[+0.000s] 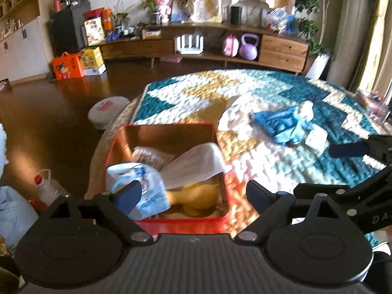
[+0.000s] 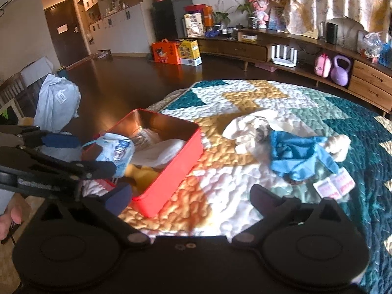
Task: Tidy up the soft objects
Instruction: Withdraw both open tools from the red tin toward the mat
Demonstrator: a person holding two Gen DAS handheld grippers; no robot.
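Step in hand, by the look of it: item drop into the red rectangular metal tin is done, next is fetching more soft stuff off the quilt. To do it well: go for the blue fabric doll-like bundle or the crumpled white cloth beside it, come in from above w/ jaws wide, pinch a thick fold not a thin edge, lift clear of the tin rim before crossing over. The tin is already crowded, so drop toward the free back corner.

Tin sits on the teal/yellow/white quilted round mat, near its edge. Inside: white-blue printed soft pack leaning at the near-left corner, white plastic bag draped over the middle, yellow soft toy underneath. Two small white-red packets lie on the mat just beside the blue bundle.

Pose: left gripper hangs over the tin, angled downward, jaws spread wide, nothing pinched; the pack sits behind its left finger, contact unclear. Right gripper is tilted down over bare mat beside the tin, jaws fully apart, empty. Both views slightly blurred.
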